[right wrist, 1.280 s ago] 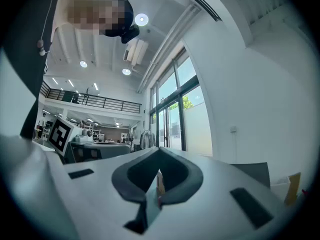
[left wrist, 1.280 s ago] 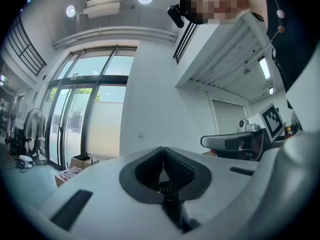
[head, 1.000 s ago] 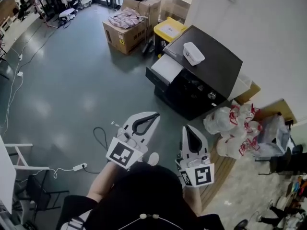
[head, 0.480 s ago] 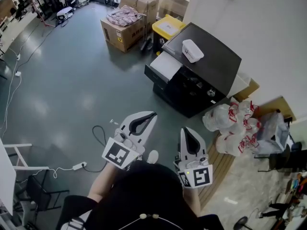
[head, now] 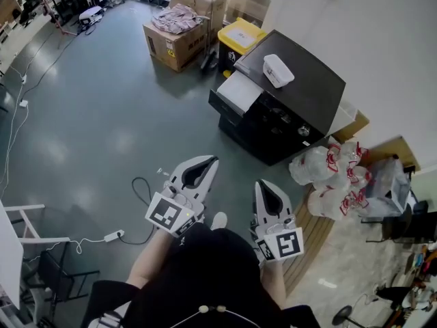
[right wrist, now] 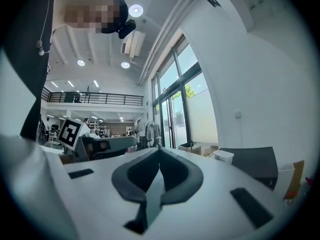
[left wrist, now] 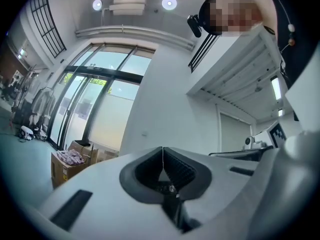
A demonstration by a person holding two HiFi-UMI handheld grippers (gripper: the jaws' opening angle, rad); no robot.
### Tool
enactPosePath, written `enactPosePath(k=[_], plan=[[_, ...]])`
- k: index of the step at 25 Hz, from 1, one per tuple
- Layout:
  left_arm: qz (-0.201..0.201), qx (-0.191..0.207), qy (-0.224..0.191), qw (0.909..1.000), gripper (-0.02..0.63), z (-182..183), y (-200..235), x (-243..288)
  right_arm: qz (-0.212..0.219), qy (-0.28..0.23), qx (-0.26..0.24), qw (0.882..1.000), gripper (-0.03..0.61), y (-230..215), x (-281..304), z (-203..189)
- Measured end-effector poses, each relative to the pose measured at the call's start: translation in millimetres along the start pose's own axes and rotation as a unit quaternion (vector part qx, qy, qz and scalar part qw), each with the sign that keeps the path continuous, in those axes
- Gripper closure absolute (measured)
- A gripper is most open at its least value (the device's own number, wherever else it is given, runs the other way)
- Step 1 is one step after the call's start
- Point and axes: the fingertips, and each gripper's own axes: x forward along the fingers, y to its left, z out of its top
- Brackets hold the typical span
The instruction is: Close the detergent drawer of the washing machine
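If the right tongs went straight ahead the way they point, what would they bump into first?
Most likely the washing machine, near its pulled-out white drawer. Nothing stands between it and the right tongs. Depth is unclear, though; they might just slip past on the drawer side.

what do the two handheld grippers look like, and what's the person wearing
The left gripper and right gripper are white tapering shells, with dark grey pads lining a teardrop-shaped opening. Each carries a cube with black-and-white square markers. The person wears a black top.
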Motion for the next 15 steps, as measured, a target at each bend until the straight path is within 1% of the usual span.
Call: enactPosePath(k=[2,4,7,10,11,14,15], plan=[[-0.018,-0.02,0.009,0.9996,0.606,-8,8,-4,-0.002,0.002,0.003,1.0,0.575,0,1,-8],[-0.033,-0.038,0.016,0.9986,0.604,-15,17,-6,-0.014,0.01,0.002,1.0,0.575,-1,3,-18],[-0.025,-0.039,0.016,0.9988,0.603,-22,35,-3,-0.035,0.033,-0.018,0.999,0.574,-4,10,-35],[-0.023,-0.062,0.001,0.9978,0.605,-27,47,1,-0.035,0.052,-0.017,0.998,0.575,-6,18,-48],[-0.026,-0.062,-0.002,0.9977,0.606,-29,48,2,-0.035,0.056,-0.013,0.998,0.575,-7,21,-51],[-0.035,-0.035,0.004,0.9988,0.606,-35,55,12,-0.034,0.068,-0.02,0.997,0.575,-16,35,-60],[-0.038,-0.033,0.006,0.9987,0.606,-36,59,16,-0.03,0.073,-0.025,0.997,0.575,-19,41,-63]])
